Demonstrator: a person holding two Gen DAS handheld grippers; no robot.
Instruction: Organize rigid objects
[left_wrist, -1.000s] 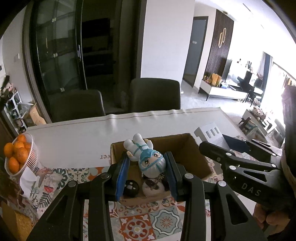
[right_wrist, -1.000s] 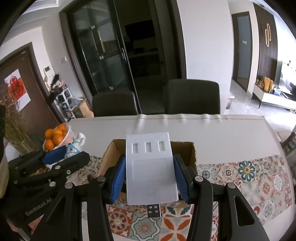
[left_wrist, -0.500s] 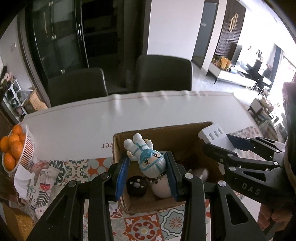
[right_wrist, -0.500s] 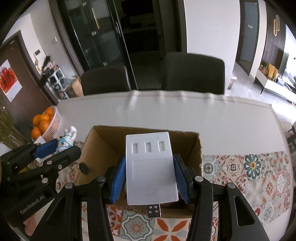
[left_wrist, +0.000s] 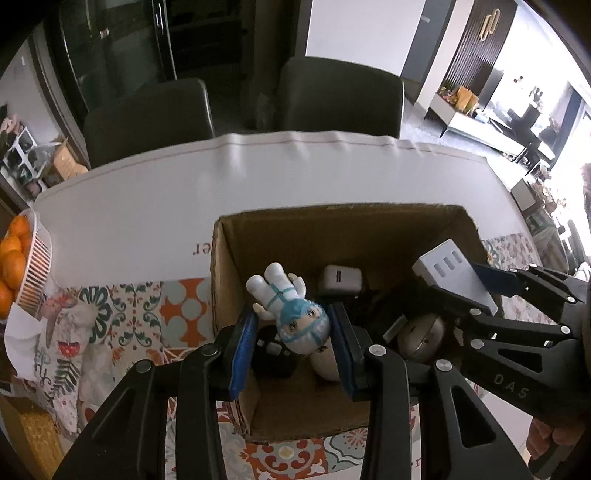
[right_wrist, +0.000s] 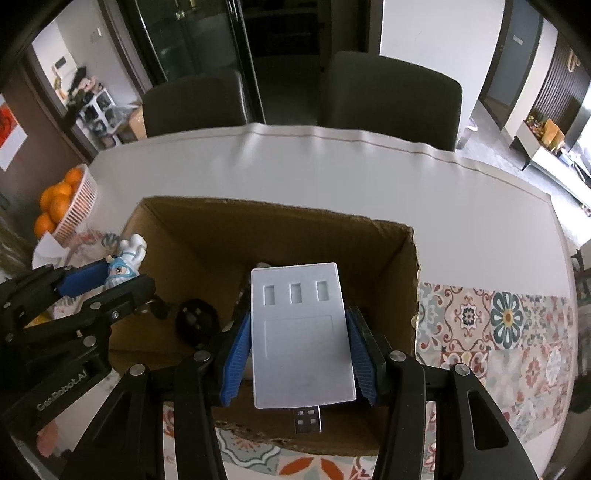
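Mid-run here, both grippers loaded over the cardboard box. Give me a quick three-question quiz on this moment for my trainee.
1. True or false: the left gripper is shut on the figurine.
2. Which end of the white USB hub in the right gripper points back toward the camera? A) the three slots B) the metal plug
3. Fill in: both held items hang over the open ____.

Key
1. True; its blue pads clamp the doll's head.
2. B; the plug sticks out at the near edge, the slots face away.
3. cardboard box, which already holds a white charger and dark items.
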